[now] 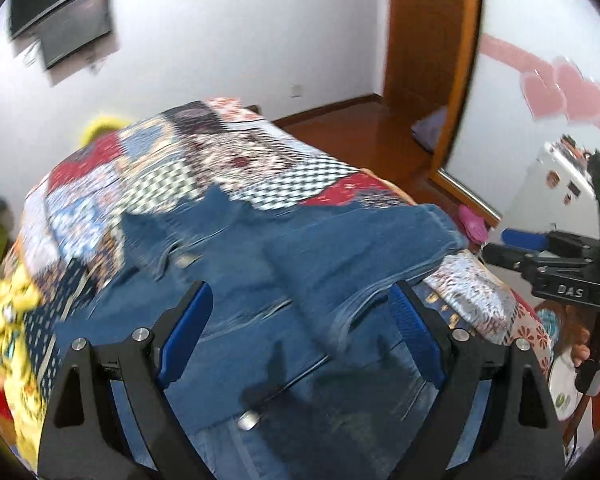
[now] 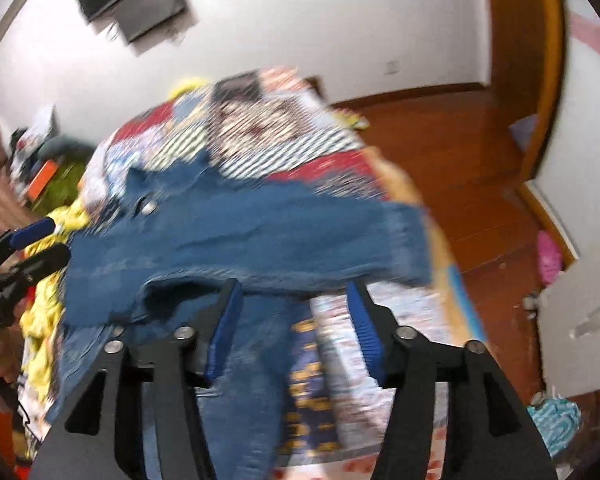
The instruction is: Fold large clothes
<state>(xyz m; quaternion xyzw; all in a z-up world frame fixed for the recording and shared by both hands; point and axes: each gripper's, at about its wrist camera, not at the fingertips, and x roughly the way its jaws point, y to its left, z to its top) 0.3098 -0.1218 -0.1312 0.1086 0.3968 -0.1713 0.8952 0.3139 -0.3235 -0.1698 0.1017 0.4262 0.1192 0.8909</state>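
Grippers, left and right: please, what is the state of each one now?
Left gripper: open, holding nothing, above the denim garment.
Right gripper: open, holding nothing, over the same garment's edge.

We see a patchwork bedspread (image 1: 204, 160) of red, blue and checked squares filling the middle of both views. At upper left a dark television (image 1: 60, 12) hangs on the white wall (image 1: 220, 40). A yellow cloth (image 1: 8, 308) lies bunched at the left edge. To the right we see a wooden floor (image 2: 460, 168), a wooden door frame (image 1: 428, 40), pink hearts (image 1: 564, 88) and a pink slipper (image 2: 548, 256).
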